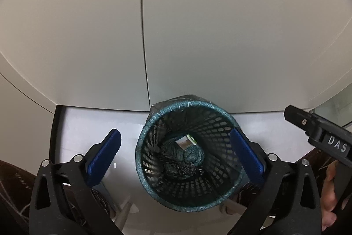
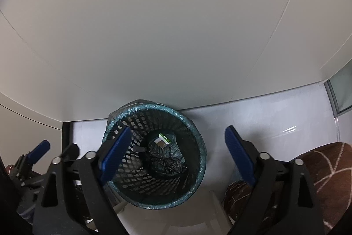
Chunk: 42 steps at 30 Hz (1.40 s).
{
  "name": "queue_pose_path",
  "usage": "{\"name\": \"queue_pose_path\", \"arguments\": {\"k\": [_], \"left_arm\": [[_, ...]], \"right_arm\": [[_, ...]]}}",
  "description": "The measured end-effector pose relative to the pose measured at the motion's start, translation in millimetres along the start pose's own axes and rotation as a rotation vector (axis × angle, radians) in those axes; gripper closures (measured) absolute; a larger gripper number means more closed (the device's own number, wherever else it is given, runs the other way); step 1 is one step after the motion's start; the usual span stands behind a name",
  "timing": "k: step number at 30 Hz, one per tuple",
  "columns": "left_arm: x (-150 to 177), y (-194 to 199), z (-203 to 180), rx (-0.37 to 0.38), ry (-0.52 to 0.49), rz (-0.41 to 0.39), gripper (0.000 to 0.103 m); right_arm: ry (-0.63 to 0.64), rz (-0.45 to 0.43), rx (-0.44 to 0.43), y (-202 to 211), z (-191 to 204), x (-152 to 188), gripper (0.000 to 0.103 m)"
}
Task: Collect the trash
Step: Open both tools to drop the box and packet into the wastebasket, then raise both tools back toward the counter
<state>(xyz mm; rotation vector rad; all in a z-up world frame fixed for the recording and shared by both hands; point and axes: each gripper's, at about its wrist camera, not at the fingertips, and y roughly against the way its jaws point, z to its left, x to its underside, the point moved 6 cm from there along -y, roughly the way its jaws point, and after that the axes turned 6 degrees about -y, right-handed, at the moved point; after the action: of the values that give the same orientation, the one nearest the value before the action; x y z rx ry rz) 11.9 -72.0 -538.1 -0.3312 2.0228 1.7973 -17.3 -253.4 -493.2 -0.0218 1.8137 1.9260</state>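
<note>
mesh bin (image 1: 189,195) with liner and small carton (image 1: 186,142) inside, left gripper (image 1: 176,160) and right gripper (image 2: 178,160) both spread empty

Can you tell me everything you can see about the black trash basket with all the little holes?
The round black mesh plastic trash basket stands upright on the pale shiny floor, close against the white wall. A crinkly teal plastic bag liner is folded over its rim, and more of it lies bunched at the bottom. On that bunch rests a small white and green carton. Its sides are a grid of small square openings. Neither gripper touches it.
</note>
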Motion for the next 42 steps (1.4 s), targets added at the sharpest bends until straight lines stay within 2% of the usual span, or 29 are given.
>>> {"name": "queue_pose_path", "arguments": {"k": [4, 11, 19, 30, 36, 42], "left_arm": [[-8.8, 22.6, 3.3, 0.003, 0.011, -0.024, 0.006], [-16.8, 78.7, 8.5, -0.057, -0.025, -0.073, 0.006], [-33.7, 144.6, 23.3, -0.062, 0.035, -0.140, 0.006], [-77.6, 259.0, 13.8, -0.090, -0.004, -0.303, 0.006], [-107.4, 318.1, 17.5, -0.082, 0.023, -0.358, 0.006], [-138.6, 365.4, 21.2, -0.109, 0.049, -0.395, 0.006]], "right_arm": [[0.007, -0.054, -0.006, 24.6, 1.3, -7.9, 0.015], [0.047, -0.130, -0.042, 75.0, 6.5, -23.6, 0.010], [0.112, -0.238, -0.069, 136.1, 17.8, -41.9, 0.008], [0.181, -0.419, -0.116, 242.0, 38.8, -71.1, 0.008], [0.238, -0.508, -0.151, 300.4, 58.6, -87.5, 0.008], [0.275, -0.567, -0.180, 348.6, 81.1, -111.0, 0.008]]}}
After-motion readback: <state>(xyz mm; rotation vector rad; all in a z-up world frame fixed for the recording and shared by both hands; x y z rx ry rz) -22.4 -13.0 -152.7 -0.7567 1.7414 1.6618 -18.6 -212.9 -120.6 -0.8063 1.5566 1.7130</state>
